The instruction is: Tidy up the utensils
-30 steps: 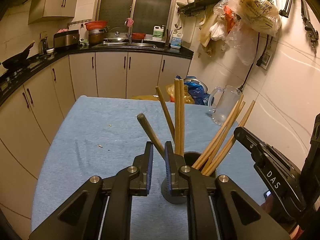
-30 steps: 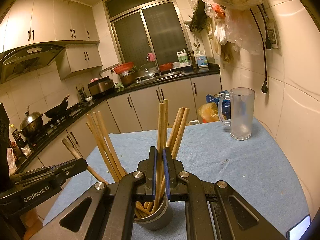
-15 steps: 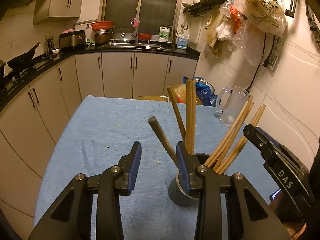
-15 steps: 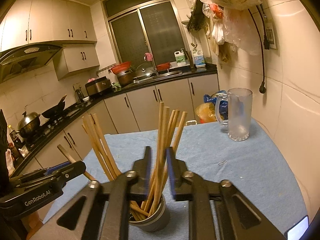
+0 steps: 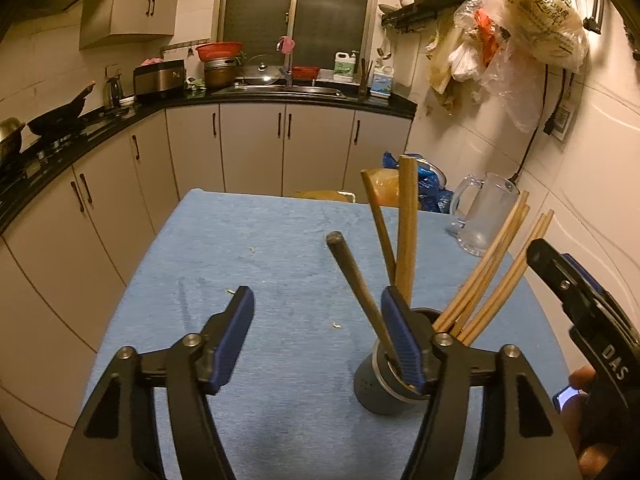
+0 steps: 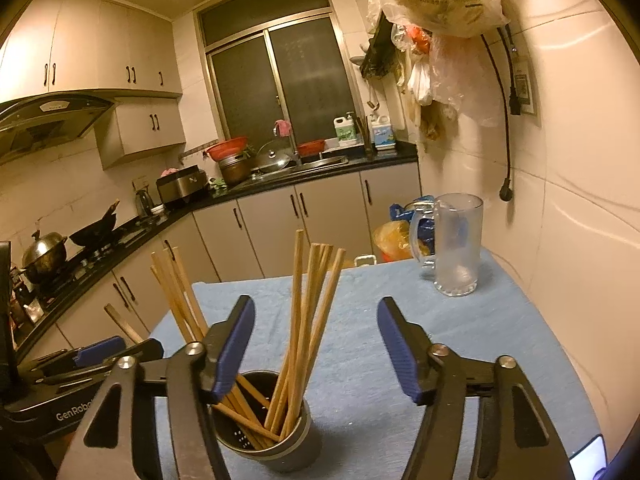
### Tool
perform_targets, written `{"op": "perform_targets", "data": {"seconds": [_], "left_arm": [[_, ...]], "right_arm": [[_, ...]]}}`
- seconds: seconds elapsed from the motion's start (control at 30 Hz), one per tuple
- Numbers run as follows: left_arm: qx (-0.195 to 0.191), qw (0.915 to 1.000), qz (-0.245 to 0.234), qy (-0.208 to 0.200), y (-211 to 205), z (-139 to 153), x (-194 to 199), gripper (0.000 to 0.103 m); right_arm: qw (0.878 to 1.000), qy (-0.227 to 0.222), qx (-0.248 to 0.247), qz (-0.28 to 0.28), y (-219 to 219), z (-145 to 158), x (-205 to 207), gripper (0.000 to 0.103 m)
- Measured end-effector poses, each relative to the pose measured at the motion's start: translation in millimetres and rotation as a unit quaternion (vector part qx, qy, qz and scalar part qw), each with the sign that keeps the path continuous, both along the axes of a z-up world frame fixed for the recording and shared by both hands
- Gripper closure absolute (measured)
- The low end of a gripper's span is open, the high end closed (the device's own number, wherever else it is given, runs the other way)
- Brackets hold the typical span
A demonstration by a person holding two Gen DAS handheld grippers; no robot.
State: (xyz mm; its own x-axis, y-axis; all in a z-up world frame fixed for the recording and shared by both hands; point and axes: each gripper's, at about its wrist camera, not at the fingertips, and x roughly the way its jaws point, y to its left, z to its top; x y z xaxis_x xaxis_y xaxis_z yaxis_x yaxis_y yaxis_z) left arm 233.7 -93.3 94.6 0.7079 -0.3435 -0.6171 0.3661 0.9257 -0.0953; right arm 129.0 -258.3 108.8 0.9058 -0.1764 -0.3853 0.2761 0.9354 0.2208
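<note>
A grey utensil holder (image 5: pixel 378 388) (image 6: pixel 280 444) stands on the blue table cloth (image 5: pixel 280 248) and holds several wooden chopsticks (image 5: pixel 406 240) (image 6: pixel 298 320) that lean apart. My left gripper (image 5: pixel 318 312) is open and empty; the holder sits just behind its right finger. My right gripper (image 6: pixel 316 322) is open and empty, above the holder, with chopsticks rising between its fingers without touching them. Each gripper shows at the edge of the other's view.
A clear glass mug (image 5: pixel 484 220) (image 6: pixel 456 244) stands at the table's far right corner by the tiled wall. Small crumbs (image 5: pixel 230 291) lie on the cloth. Kitchen cabinets and a counter (image 5: pixel 280 96) run behind and to the left. Plastic bags (image 6: pixel 440 0) hang on the wall.
Both grippers have opened wide and let go of the chopsticks they pinched a second ago. The chopsticks now rest loose in the holder.
</note>
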Motion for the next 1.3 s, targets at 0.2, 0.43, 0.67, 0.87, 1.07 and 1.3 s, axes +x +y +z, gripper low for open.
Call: {"op": "perform_targets", "data": {"seconds": [0.2,0.43,0.67,0.87,1.07,1.3], "left_arm": [[0.018,0.9994,0.028,-0.013,4,2,-1,0.02],[0.039,0.9944,0.083,-0.054,18,13,-15,0.011],[0.063,0.986,0.115,-0.103,42,22,-64,0.001],[0.07,0.987,0.097,-0.108,66,13,-113,0.001],[0.095,0.9846,0.118,-0.088,90,-14,-157,0.001],[0.113,0.9846,0.119,-0.059,109,-45,-194,0.001]], "right_arm": [[1.0,0.002,-0.007,-0.018,0,4,-5,0.009],[0.998,0.02,-0.014,-0.057,-3,10,-13,0.004],[0.996,0.034,-0.044,-0.073,8,16,-44,0.002],[0.995,0.031,-0.063,-0.065,31,14,-93,0.002],[0.995,0.031,-0.079,-0.059,63,4,-145,0.002],[0.995,0.063,-0.057,-0.047,89,-22,-173,0.001]]}}
